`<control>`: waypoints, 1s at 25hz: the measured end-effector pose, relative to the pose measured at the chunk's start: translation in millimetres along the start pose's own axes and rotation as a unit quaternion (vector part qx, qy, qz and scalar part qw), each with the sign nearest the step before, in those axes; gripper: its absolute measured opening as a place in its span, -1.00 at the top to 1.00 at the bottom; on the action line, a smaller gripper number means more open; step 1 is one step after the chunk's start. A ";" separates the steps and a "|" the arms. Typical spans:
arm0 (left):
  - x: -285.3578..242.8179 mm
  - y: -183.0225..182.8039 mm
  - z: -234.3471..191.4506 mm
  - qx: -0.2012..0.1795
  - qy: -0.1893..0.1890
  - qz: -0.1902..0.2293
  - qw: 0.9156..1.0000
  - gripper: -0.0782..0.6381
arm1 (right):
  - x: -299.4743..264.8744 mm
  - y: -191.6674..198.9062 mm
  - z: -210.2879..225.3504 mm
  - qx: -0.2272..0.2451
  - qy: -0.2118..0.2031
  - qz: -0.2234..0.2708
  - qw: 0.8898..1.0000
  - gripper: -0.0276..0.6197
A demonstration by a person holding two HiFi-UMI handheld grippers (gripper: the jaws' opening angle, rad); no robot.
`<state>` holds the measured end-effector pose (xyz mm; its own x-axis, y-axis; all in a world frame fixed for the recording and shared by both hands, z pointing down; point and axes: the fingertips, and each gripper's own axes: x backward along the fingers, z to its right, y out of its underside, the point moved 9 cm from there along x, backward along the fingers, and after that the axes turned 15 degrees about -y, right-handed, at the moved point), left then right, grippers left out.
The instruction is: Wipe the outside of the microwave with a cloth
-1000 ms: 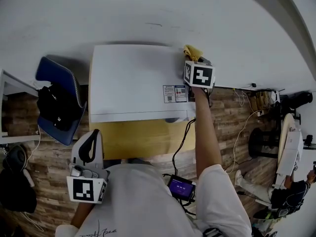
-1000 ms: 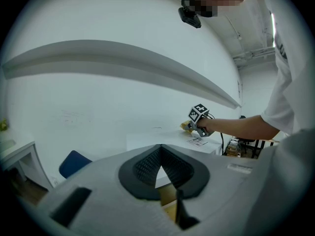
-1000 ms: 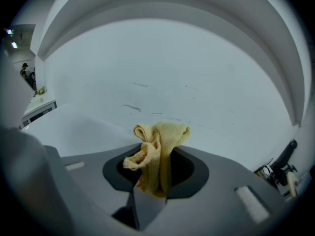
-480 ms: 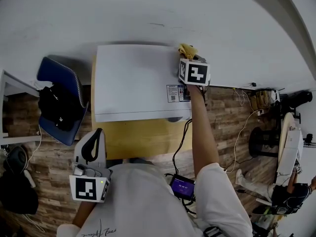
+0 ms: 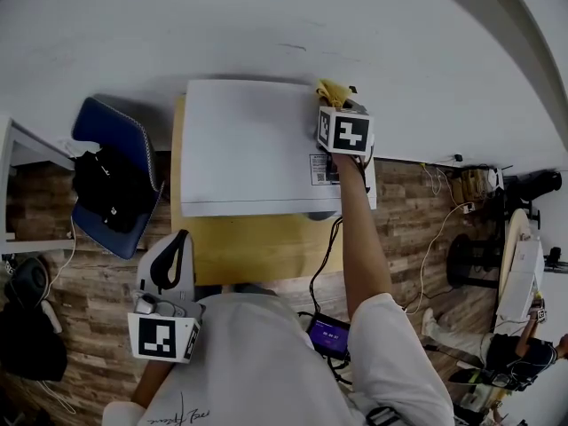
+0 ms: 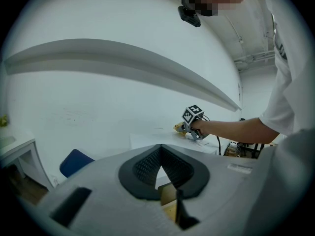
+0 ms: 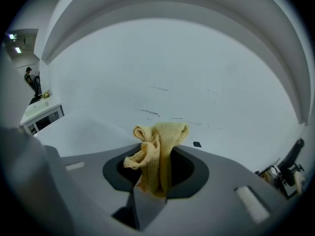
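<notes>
At my far left a blue chair (image 5: 115,169) stands beside the table (image 5: 257,248). My left claw (image 5: 177,238) hangs low by my body, short of the table's near edge and well apart from the microwave. In its own view its pads meet at the tips with nothing between them. Ahead sits the white microwave (image 5: 253,145) on the table, its flat top towards me and a small printed label (image 5: 323,169) near its right edge. My right arm reaches out over that right side. My right claw (image 5: 343,106) is clamped on the yellow cloth (image 5: 333,90), which bunches out past the jaw tips. The cloth is at the back right corner of the microwave's top, close to the white wall (image 5: 266,25).
</notes>
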<state>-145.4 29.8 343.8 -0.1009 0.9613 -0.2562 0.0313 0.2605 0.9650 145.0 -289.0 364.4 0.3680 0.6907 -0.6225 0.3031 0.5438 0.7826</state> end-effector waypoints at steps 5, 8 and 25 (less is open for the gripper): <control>1.1 0.9 -5.1 0.001 0.001 0.000 1.000 0.81 | -6.3 -3.2 -13.4 0.007 -0.006 -0.001 1.000 0.54; 2.0 0.5 -7.8 0.001 0.003 -0.002 1.000 0.81 | -9.9 -6.2 -21.8 0.017 -0.011 -0.001 1.000 0.54; 7.9 1.1 -22.3 -0.001 0.000 -0.006 1.000 0.81 | -29.6 -17.5 -82.6 0.030 -0.044 0.013 0.998 0.53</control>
<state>-168.3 35.7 344.1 -0.1019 0.9581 -0.2678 0.0272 0.2718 0.9620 56.2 -279.6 370.0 0.4522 0.6578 -0.6024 0.3440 0.4945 0.7982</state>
